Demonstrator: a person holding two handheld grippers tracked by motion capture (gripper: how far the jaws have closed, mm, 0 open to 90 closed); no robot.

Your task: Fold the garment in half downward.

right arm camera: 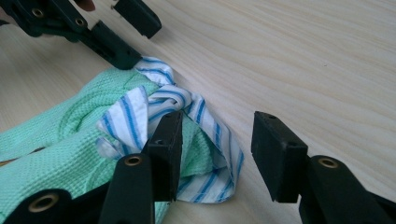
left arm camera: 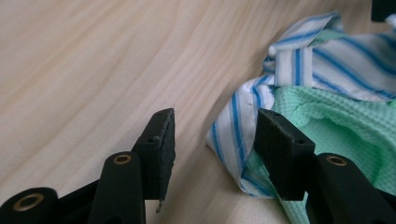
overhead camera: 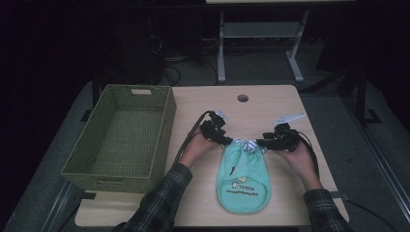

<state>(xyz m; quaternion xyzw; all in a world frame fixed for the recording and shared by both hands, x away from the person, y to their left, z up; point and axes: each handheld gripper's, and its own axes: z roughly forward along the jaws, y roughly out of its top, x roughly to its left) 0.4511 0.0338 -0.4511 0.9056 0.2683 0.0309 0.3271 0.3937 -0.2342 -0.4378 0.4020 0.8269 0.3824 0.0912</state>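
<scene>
A mint-green bib (overhead camera: 244, 181) with a printed label lies flat on the wooden table (overhead camera: 270, 104), its blue-and-white striped ties (overhead camera: 247, 145) bunched at the far end. My left gripper (overhead camera: 226, 140) sits at the ties' left side. It is open, and the striped hem (left arm camera: 233, 130) lies between its jaws against the right-hand one (left arm camera: 217, 140). My right gripper (overhead camera: 263, 143) faces it from the right, also open. A striped fold (right arm camera: 210, 140) lies in its gap (right arm camera: 219, 140), touching the left-hand jaw only. The left gripper's fingers (right arm camera: 135, 18) show beyond the ties.
A green woven basket (overhead camera: 169, 116), with nothing in it, stands at the table's left side. A round cable hole (overhead camera: 242, 98) is near the far edge. Bare wood lies to the right of the bib and beyond the grippers. The room past the table is dark.
</scene>
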